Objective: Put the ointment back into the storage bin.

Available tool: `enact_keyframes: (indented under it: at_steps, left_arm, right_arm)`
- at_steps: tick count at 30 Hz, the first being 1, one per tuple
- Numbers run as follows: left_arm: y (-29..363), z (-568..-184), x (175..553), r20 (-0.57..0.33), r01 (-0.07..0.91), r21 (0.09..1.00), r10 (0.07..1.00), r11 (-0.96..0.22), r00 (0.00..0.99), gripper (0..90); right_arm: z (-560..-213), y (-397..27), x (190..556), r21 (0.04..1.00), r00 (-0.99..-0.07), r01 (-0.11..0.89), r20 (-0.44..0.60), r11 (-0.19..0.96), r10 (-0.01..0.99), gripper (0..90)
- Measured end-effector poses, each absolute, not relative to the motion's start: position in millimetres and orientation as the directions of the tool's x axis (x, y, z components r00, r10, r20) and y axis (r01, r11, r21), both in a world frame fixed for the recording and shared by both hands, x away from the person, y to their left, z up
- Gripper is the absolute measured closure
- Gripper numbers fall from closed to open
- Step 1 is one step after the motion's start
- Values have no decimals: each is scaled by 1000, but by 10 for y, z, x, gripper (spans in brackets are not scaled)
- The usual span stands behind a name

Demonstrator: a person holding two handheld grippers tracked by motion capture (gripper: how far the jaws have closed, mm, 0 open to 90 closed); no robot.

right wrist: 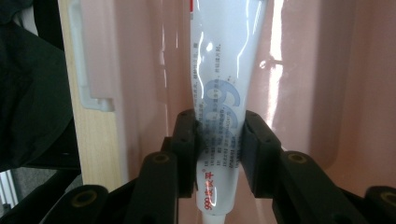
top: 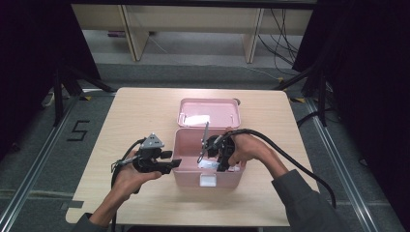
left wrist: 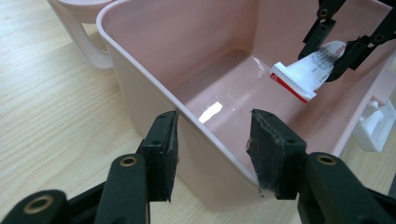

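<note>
tube [right wrist: 219, 84]: both ends cut off | print: too small to read

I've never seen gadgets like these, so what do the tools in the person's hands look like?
Each is black, with two flat-padded tongs on hinged bars with brass-coloured pins. The left tongs carry a grey three-cornered plate on top; a thick black cable trails from the right tongs. The person wears dark grey sleeves.

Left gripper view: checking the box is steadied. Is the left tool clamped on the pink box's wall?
No. The left tool straddles the pink box wall, but its pads stand apart from it.
</note>
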State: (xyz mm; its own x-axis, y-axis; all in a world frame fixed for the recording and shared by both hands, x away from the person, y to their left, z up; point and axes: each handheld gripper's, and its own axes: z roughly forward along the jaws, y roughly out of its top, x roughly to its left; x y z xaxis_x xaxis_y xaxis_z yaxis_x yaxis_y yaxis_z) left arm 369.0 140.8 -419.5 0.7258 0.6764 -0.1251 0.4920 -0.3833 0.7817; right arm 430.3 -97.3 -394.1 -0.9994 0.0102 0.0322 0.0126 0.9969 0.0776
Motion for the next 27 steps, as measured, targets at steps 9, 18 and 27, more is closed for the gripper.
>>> enact_keyframes:
  at_steps: [9,18,27]
  left_arm:
    - [1409,-4195,3691,-126,493,781,676,-383,726,521]
    - [1403,-4196,3689,-129,494,783,678,-378,723,520]
    - [1406,-4194,3688,-129,494,782,677,-380,725,519]
  right_arm:
    - [-4060,-985,4325,56,-997,31,74,998,26,699]
    - [-4134,-989,4353,46,-995,28,93,999,24,698]
    - [-4203,-983,4404,30,-994,13,109,999,10,695]
